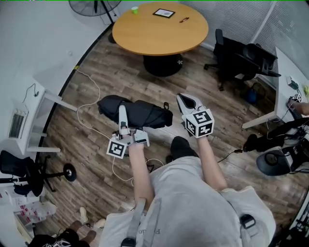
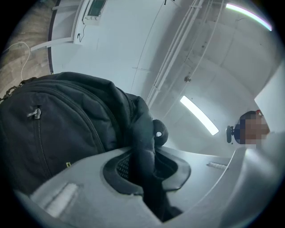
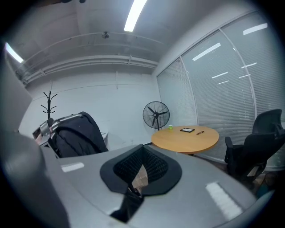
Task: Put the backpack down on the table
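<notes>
A black backpack [image 1: 137, 114] hangs above the wooden floor in the head view. My left gripper [image 1: 122, 108] is shut on its black strap [image 2: 143, 147], which runs between the two pads, and the bag's zipped body [image 2: 58, 120] fills the left of the left gripper view. My right gripper [image 1: 186, 101] sits just right of the bag, apart from it, and is shut with nothing held [image 3: 142, 149]. The round wooden table [image 1: 159, 30] stands farther ahead, also visible beyond the right gripper as the table [image 3: 185, 139]. The backpack [image 3: 75, 132] shows at that view's left.
On the table lie a dark framed tablet [image 1: 164, 13], a pen [image 1: 184, 20] and a green cup [image 1: 134, 9]. Black office chairs [image 1: 241, 55] stand at the right, a fan [image 1: 94, 6] behind the table, and a white cable [image 1: 88, 108] trails across the floor.
</notes>
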